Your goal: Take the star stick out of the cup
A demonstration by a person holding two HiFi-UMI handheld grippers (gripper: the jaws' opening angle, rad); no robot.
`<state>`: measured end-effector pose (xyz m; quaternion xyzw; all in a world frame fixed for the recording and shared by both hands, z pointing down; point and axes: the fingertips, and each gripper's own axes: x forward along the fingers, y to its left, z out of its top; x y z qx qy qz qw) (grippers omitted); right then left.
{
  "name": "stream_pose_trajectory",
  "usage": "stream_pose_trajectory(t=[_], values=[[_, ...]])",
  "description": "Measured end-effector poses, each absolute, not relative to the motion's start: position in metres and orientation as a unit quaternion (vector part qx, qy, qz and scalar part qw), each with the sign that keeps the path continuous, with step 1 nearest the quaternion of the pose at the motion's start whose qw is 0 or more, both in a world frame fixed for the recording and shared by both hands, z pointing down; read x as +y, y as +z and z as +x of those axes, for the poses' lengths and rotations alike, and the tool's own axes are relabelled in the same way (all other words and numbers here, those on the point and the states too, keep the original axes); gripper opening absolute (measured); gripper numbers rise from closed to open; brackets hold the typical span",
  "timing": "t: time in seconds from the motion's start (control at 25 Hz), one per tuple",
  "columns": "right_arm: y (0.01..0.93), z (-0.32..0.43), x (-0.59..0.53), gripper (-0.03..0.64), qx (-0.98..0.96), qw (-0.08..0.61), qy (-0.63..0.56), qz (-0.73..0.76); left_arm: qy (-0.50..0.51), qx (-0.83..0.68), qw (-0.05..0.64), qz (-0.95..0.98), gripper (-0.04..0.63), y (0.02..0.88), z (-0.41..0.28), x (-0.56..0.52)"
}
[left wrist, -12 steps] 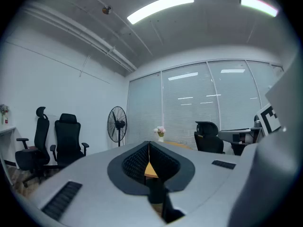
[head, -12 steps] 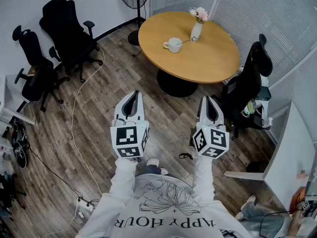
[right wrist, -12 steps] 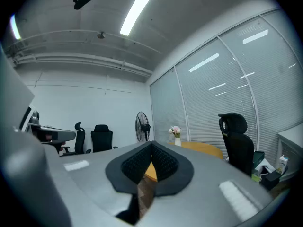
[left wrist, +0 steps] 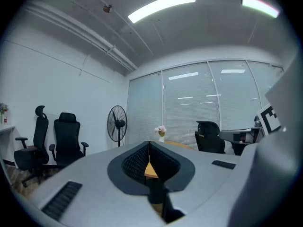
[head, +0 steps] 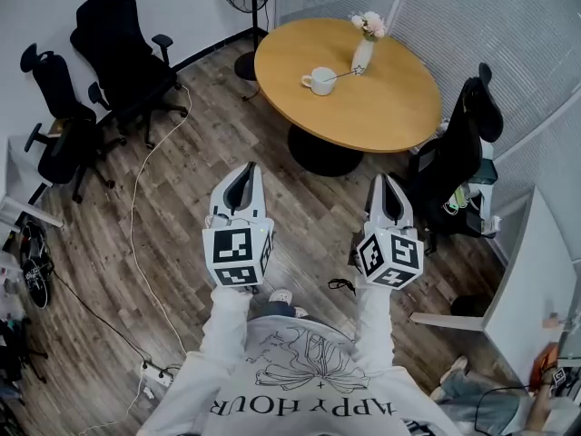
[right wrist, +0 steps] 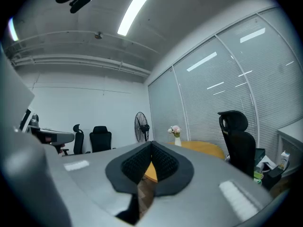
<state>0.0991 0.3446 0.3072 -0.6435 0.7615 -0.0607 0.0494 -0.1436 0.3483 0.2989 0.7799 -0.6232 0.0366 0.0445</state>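
Little had changed from the moment before: in the head view the round wooden table point(head: 381, 107) had slid only a touch toward 3 o'clock, and both tools had crept slightly toward 12 o'clock, so I read that as a small step forward and not a reach. The left gripper point(head: 249, 165) was clenched on nothing, its ribbed pads meeting at the tip with only a sliver of tabletop showing behind them in its own view. The right gripper point(head: 380, 178) was likewise closed and empty, pointing across the plank floor at the table. The white cup point(head: 320, 81) sat on the table's 10 o'clock side, well apart from both grippers. The star stick point(head: 342, 74) was in it, its thin shaft leaning out toward 2 o'clock at the vase of flowers point(head: 363, 51); the star end was too small for me to make out. I judged the task as barely begun, since the whole approach, opening a jaw, and the pinch on the stick all remained ahead.
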Motion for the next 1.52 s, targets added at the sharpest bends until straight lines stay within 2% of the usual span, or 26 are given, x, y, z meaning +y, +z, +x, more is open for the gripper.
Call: stream_pose_trajectory(t=[0.32,0.4,0.96,1.52], values=[[0.312,0.09,0.329,0.011,0.756,0.052,-0.066,-0.649,0.035,-0.614,0.043,0.788,0.008,0.301,-0.151,0.326],[0.314,0.087,0.328,0.051,0.755,0.055,-0.07,-0.65,0.035,-0.609,0.043,0.791,0.008,0.301,-0.153,0.323],[0.325,0.092,0.313,0.075,0.746,0.054,-0.081,-0.659,0.047,-0.597,0.05,0.799,0.008,0.317,-0.147,0.299],[0.334,0.107,0.218,0.088,0.757,0.053,-0.085,-0.645,0.052,-0.608,0.051,0.791,0.008,0.325,-0.129,0.214]])
